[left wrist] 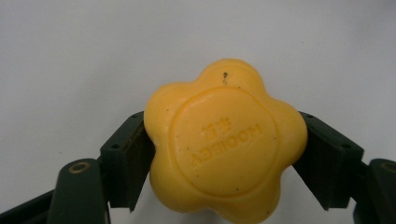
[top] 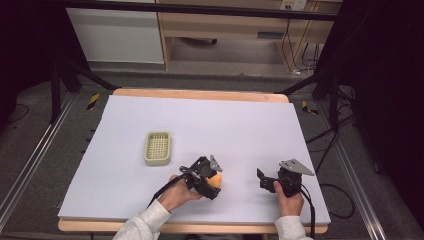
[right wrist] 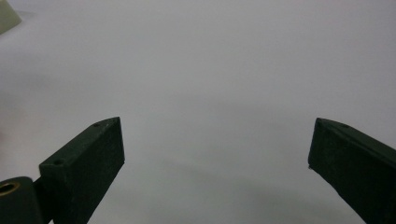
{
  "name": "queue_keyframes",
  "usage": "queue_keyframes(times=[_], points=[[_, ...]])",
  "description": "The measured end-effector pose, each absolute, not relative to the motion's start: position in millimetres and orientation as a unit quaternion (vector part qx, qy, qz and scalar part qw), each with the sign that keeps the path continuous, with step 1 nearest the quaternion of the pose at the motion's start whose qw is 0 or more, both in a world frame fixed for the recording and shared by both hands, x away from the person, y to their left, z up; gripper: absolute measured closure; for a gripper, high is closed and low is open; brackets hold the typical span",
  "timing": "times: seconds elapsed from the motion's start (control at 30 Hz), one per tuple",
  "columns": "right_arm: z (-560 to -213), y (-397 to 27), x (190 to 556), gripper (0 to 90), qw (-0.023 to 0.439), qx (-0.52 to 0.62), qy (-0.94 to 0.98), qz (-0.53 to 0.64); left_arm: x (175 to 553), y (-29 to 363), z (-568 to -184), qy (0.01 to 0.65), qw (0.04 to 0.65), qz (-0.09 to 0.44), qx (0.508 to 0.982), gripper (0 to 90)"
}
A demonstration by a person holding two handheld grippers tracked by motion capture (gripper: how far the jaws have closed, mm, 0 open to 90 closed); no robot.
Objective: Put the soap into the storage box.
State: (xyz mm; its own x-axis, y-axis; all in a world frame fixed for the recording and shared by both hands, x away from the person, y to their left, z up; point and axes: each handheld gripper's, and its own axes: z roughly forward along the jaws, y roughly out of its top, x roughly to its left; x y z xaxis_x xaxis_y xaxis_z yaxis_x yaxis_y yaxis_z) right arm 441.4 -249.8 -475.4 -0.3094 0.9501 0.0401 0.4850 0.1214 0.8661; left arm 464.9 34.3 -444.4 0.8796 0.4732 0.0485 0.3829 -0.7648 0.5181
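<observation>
A yellow flower-shaped soap (left wrist: 225, 142) with raised lettering on its face sits between the jaws of my left gripper (left wrist: 224, 154), which is shut on it from both sides. In the high view the soap (top: 215, 181) shows as an orange-yellow lump at the left gripper (top: 209, 180), low over the white table near the front edge. My right gripper (top: 265, 181) rests further right on the table, and the right gripper view shows this gripper (right wrist: 217, 154) open, its jaws wide apart over bare white surface.
A small pale green basket (top: 158, 148) stands on the white table cover (top: 200, 125) to the left of and behind the left gripper. Its corner shows as a pale edge (right wrist: 8, 16) in the right gripper view. Cables trail off the front edge.
</observation>
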Motion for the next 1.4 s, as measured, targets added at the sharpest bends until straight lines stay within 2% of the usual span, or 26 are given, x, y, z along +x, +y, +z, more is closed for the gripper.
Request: queue_keyframes(times=[0.8, 1.4], points=[[-475.1, -249.5, 440.8, 4.1, 0.279, 0.518, 0.695, 0.414, 463.7, 91.2, -424.3, 0.274, 0.274, 0.107, 0.915, 25.6], [-475.7, -249.4, 441.5, 4.1, 0.281, 0.516, 0.695, 0.413, 478.0, 122.5, -413.9, 0.323, 0.296, 0.125, 0.890, 25.6]])
